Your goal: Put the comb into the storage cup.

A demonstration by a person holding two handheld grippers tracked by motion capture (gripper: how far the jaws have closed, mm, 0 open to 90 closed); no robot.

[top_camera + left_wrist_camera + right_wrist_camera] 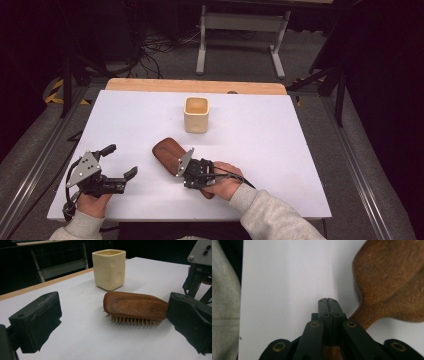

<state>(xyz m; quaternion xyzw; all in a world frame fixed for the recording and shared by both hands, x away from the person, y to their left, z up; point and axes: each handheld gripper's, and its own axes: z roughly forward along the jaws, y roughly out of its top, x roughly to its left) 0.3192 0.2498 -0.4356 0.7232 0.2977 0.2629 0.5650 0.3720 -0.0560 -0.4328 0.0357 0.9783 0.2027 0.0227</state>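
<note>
A brown wooden hairbrush point(166, 151) lies bristles down near the middle of the white table point(280, 150), its handle running toward my right hand. My right gripper point(186, 173) hovers over that handle with its jaws pressed together and nothing between them. In the right gripper view the handle point(358, 313) passes under the shut fingertips point(323, 305). My left gripper point(120, 161) rests at the near left with its jaws wide apart and nothing in them. Its black pads point(40, 317) frame the brush point(135, 305) from a distance.
A cream square cup point(196, 115) stands upright behind the brush, toward the table's far side. A wooden strip point(195, 86) runs along the far edge. Beyond it are a metal stand and cables on the floor. A grey sleeve point(224, 302) borders the right gripper view.
</note>
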